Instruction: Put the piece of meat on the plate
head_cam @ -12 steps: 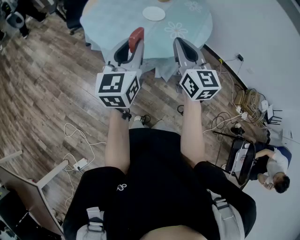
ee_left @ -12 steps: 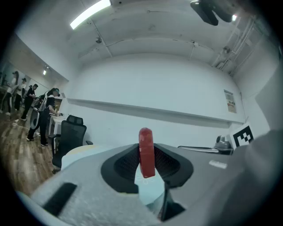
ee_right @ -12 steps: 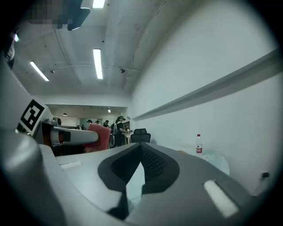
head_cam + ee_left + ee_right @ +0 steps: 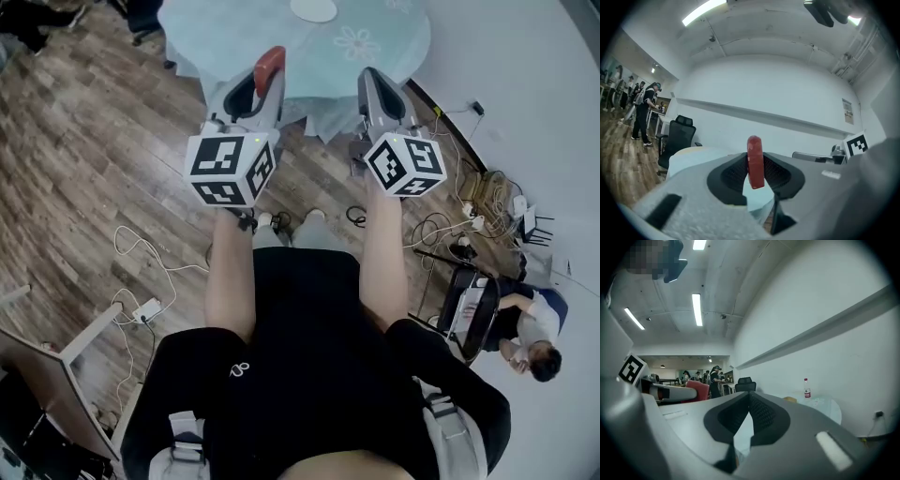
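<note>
A red piece of meat (image 4: 270, 66) stands on edge between the pads of my left gripper (image 4: 266, 82), which is shut on it; in the left gripper view the meat (image 4: 755, 161) sticks up above the jaws. A white plate (image 4: 313, 9) lies on the round pale-blue table (image 4: 234, 37) ahead, at the top edge of the head view. My right gripper (image 4: 373, 82) is level beside the left one, its pads (image 4: 759, 411) meeting at the tips with nothing between them. From the right gripper view the meat (image 4: 697, 390) shows at the left.
A water bottle (image 4: 806, 388) stands on the table (image 4: 825, 408). A black office chair (image 4: 677, 138) is left of the table. Cables and a power strip (image 4: 141, 309) lie on the wood floor. A person (image 4: 530, 342) crouches by the white wall at the right.
Both grippers and the person's body have moved forward toward the table; the plate now sits at the top edge of the head view. The meat stays held in the left gripper.
</note>
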Action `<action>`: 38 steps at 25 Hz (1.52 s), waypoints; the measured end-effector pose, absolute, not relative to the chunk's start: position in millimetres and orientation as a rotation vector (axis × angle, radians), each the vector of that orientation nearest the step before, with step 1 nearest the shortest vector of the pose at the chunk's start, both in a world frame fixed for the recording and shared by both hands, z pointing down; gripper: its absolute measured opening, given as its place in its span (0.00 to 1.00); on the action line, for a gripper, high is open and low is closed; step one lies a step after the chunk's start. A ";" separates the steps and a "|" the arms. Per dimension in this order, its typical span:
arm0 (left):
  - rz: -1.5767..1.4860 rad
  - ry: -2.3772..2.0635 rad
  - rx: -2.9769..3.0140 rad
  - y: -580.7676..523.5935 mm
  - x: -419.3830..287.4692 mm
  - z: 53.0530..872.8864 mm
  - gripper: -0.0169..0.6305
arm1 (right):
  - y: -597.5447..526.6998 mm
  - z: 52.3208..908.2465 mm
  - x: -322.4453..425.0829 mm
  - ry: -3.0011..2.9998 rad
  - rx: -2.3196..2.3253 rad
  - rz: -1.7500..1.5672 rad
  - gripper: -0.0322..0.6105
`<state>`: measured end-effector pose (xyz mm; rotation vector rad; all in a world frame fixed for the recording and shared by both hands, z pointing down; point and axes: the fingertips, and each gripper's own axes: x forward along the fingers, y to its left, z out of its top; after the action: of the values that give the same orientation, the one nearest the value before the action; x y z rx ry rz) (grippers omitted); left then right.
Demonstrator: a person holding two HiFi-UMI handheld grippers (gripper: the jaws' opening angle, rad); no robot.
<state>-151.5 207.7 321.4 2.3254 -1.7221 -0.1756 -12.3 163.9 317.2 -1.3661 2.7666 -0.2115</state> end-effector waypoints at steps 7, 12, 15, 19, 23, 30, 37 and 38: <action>-0.218 -1.778 2.253 199.9 -179.2 323.4 0.16 | 158.4 317.2 -17.3 2.785 -1.359 -0.194 0.06; -0.191 -1.763 2.267 183.0 -167.8 328.1 0.16 | 137.5 320.8 -12.0 2.783 -1.344 -0.211 0.06; -0.165 -1.764 2.265 163.0 -164.1 333.2 0.16 | 112.6 330.0 -13.8 2.781 -1.323 -0.249 0.06; -0.103 -1.775 2.242 130.5 -169.1 346.9 0.16 | 73.3 349.5 -29.0 2.787 -1.271 -0.310 0.06; -0.073 -1.783 2.217 82.2 -162.7 356.6 0.16 | 24.5 358.0 -30.0 2.808 -1.214 -0.325 0.06; -0.058 -1.684 2.250 -39.4 -106.0 357.9 0.16 | -98.8 356.9 28.1 2.801 -1.357 -0.271 0.06; -0.062 -1.646 2.262 -117.7 -64.1 354.2 0.16 | -180.8 345.4 62.3 2.813 -1.338 -0.248 0.06; -0.064 -1.646 2.249 -123.7 -64.3 356.8 0.16 | -186.3 348.7 61.1 2.827 -1.324 -0.255 0.06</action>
<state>-64.3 -123.7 356.8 2.2488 -1.6460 -0.0638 61.1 -186.3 348.7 -1.3239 2.8273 -0.2553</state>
